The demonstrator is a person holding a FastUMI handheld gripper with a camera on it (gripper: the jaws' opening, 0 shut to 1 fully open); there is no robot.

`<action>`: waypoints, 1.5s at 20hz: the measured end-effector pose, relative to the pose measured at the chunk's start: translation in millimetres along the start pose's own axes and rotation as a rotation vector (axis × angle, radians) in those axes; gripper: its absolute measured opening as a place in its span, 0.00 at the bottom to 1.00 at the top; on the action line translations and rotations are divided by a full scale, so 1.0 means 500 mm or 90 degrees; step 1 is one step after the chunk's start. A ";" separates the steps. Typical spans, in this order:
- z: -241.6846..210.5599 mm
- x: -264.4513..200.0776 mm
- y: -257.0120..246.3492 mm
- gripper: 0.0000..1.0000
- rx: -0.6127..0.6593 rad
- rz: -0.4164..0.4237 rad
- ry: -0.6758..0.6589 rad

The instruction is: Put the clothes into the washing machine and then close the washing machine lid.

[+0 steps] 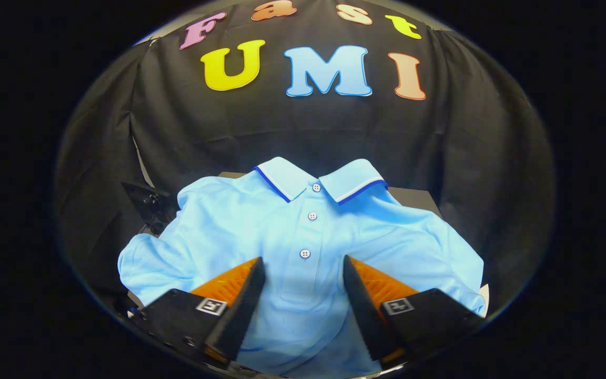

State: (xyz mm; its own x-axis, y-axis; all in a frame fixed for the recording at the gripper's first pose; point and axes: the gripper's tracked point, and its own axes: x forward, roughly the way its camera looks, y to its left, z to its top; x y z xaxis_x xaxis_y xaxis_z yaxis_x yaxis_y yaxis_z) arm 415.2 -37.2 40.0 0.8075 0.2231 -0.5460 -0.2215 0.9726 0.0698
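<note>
A light blue polo shirt (303,231) lies spread out flat, collar farthest from me, with a row of three white buttons down its placket. My gripper (303,263) hovers over the shirt's chest with its fingers open. The placket and the lowest button sit in the gap between the two fingertips. Nothing is held. The shirt covers most of a dark surface (413,197) beneath it, whose far corner shows past the right shoulder.
The black cloth wall of the booth stands close behind the shirt. A dark bracket-like object (148,202) sits just left of the shirt's left sleeve. A small pale corner (484,295) peeks out beside the right sleeve.
</note>
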 end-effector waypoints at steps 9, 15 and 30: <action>0.002 0.004 0.004 0.43 0.014 0.022 0.033; 0.003 0.001 0.005 0.43 -0.008 0.022 0.044; 0.009 0.001 0.005 0.02 0.000 -0.001 -0.014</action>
State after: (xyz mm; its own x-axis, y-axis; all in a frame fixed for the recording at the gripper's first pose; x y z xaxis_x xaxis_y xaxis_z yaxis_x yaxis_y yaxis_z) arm 417.5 -34.5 43.6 0.8193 0.2231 -0.5283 -0.2204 0.9730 0.0691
